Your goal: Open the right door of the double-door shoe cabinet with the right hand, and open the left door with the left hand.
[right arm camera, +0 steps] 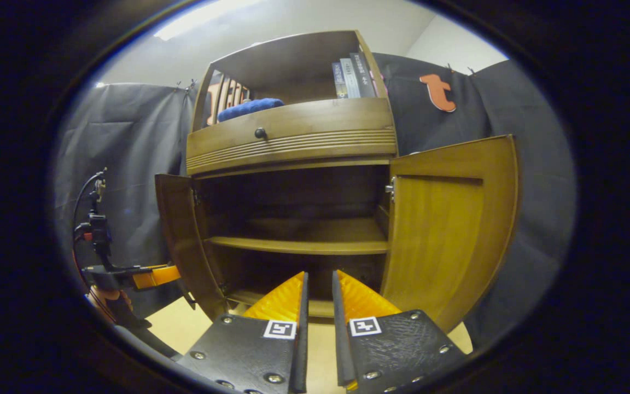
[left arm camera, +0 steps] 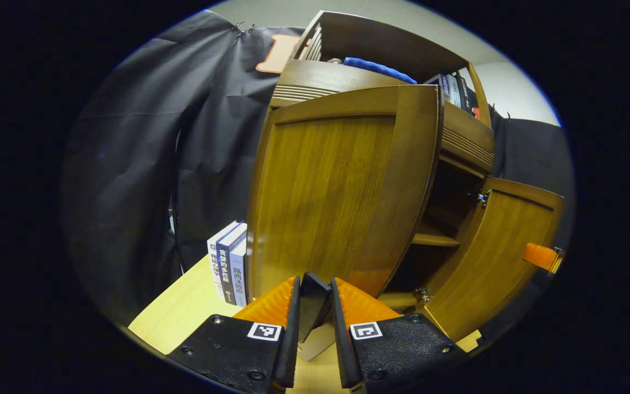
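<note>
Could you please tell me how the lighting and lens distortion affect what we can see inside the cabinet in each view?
Right gripper view: the cabinet interior is dim, yet the shelf reads clearly; edges bow outward. Left gripper view: the left door bulges strongly and hides most of the shadowed interior.

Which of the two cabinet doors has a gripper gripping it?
The left door: the left gripper clamps its handle. The right door stands open, untouched.

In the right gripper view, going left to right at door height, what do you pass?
The left gripper at the far left → open left door → interior shelf → open right door → black cloth wall.
</note>
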`<state>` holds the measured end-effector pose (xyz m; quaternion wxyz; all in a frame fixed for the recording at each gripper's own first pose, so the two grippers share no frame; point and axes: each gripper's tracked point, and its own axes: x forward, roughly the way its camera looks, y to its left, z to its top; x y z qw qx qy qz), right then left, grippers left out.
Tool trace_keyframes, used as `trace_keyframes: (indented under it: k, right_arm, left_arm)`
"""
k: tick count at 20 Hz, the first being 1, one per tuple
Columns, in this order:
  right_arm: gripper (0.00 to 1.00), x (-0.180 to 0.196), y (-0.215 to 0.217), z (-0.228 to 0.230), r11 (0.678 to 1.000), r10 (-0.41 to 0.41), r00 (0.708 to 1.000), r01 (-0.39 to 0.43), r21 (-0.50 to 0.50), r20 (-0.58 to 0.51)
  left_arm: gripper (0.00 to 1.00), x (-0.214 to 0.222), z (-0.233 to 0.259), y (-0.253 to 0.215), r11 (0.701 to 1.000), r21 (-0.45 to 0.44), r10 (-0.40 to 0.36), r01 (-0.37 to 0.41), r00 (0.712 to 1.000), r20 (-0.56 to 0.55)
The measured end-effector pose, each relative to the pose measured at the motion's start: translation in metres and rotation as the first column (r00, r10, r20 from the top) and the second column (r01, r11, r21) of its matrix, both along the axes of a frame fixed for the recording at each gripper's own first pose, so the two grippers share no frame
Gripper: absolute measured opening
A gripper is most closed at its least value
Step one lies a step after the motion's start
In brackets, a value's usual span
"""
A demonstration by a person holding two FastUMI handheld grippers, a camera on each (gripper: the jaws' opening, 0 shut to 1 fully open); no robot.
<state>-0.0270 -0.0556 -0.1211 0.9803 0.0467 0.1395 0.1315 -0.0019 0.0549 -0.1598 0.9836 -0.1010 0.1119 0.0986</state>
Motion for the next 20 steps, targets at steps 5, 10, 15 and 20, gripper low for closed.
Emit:
trace_keyframes:
  k: [5, 10, 15, 20]
  right_arm:
    - [0.21, 0.008, 0.023, -0.005, 0.998, 0.06, 0.998, -0.059, 0.016, -0.018]
    - [0.21, 0.011, 0.043, -0.006, 0.996, 0.092, 0.995, -0.092, 0.014, -0.022]
    - [0.22, 0.012, 0.055, -0.012, 0.994, 0.109, 0.993, -0.108, 0.015, -0.042]
    - [0.21, 0.011, 0.069, -0.015, 0.991, 0.134, 0.99, -0.133, 0.014, -0.054]
  left_arm:
    - [0.26, -0.002, 0.005, 0.0, 1.0, 0.015, 0.024, -0.024, 1.0, 0.004]
    - [0.23, -0.011, 0.017, 0.011, 0.995, 0.074, 0.067, -0.067, 0.998, 0.002]
    - [0.2, -0.028, 0.018, 0.043, 0.99, 0.079, 0.114, -0.114, 0.993, 0.012]
    - [0.24, -0.031, 0.02, 0.048, 0.993, 0.077, 0.093, -0.094, 0.995, 0.019]
